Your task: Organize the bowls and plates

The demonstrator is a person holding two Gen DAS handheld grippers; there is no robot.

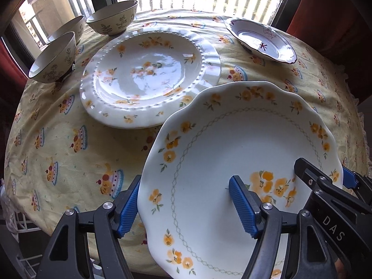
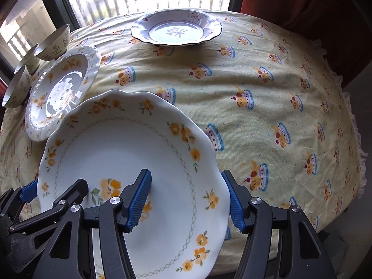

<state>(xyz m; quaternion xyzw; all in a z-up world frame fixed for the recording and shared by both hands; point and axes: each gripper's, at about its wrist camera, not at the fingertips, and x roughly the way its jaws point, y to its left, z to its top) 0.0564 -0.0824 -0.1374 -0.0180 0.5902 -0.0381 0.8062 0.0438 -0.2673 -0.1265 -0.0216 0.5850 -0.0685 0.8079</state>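
– At 10 o'clock in the left wrist view: three patterned bowls [image 1: 55,58] clustered at the counter [image 1: 58,139] edge by the window. Upright, near each other; can't tell if they touch.
– Next over?
– Beaded plate [image 1: 148,76] with yellow flowers, at 11 to 12 o'clock, flat on the cake-print cloth, just beside the bowls.
– And the scalloped plate?
– Scalloped plate [image 1: 232,139] with yellow flowers is at 5 o'clock, nearest the cameras, tilted, its far rim overlapping the beaded plate in view.
– Left gripper?
– Left gripper [image 1: 184,183] jaws pinching the plate's left rim: one blue pad outside the edge, the other inside the well.
– Right gripper?
– Right gripper [image 2: 186,174] same on the right rim, one pad inside, one against the outer edge. Jaws gripping the plate, not spread free.
– Anything further right?
– Purple-trim dish [image 1: 262,41] at 1 o'clock, alone, well apart from the rest.
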